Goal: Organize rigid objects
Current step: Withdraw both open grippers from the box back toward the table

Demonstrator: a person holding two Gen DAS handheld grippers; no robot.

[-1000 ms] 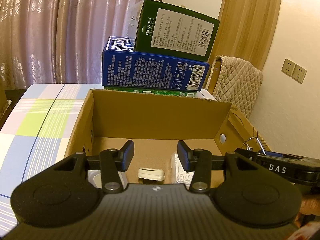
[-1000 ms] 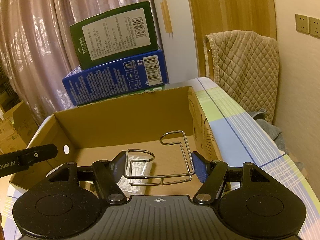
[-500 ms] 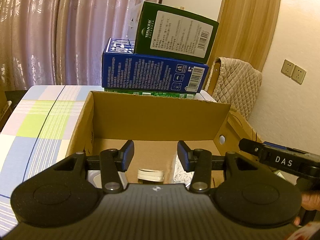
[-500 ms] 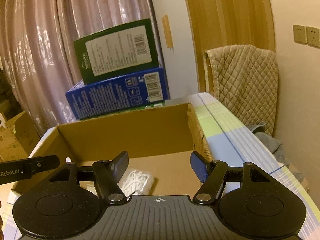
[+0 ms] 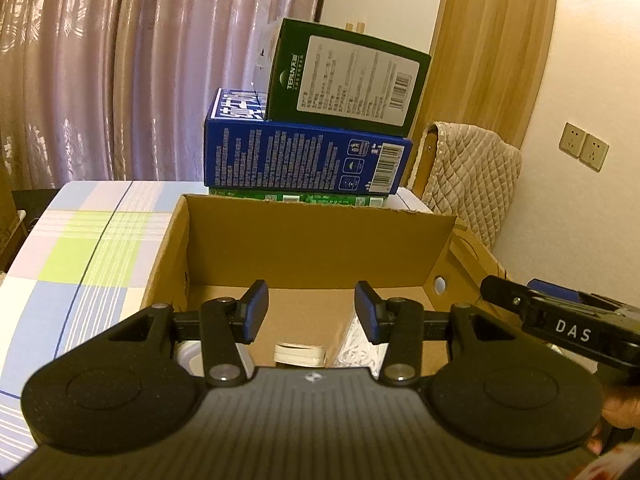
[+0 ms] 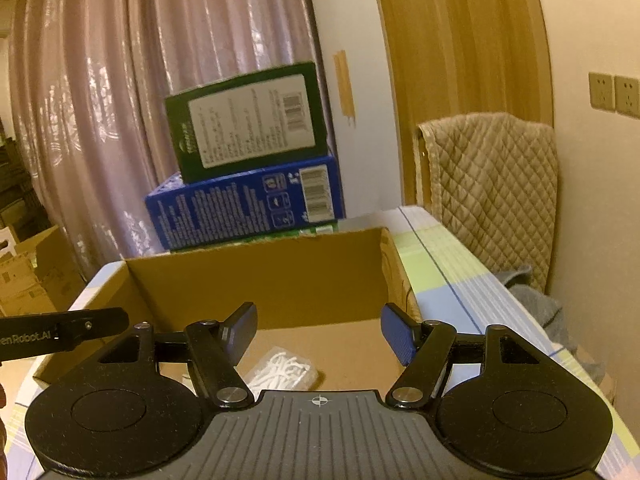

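Left gripper [image 5: 308, 312]: jaws apart, nothing between. Right gripper [image 6: 319, 334]: jaws apart wider, empty.

Cardboard box [image 5: 320, 236] at 12 o'clock, just ahead of both grippers. Inside, near wall: white round lid-like item [image 5: 299, 353], clear bag of white pieces [image 6: 282, 368], white container [image 5: 188, 356] at 10 o'clock, partly hidden. Judgement: several items already boxed; no loose items in view, so remainder unclear.

Box on checked tablecloth [image 5: 92, 248]. Beyond far wall, 12 o'clock: blue box [image 5: 304, 156], green box [image 5: 344, 84] stacked on it. Quilted chair cover [image 6: 488, 184] at 2 o'clock. Curtain [image 5: 120, 60] behind. Nothing blocks box opening.
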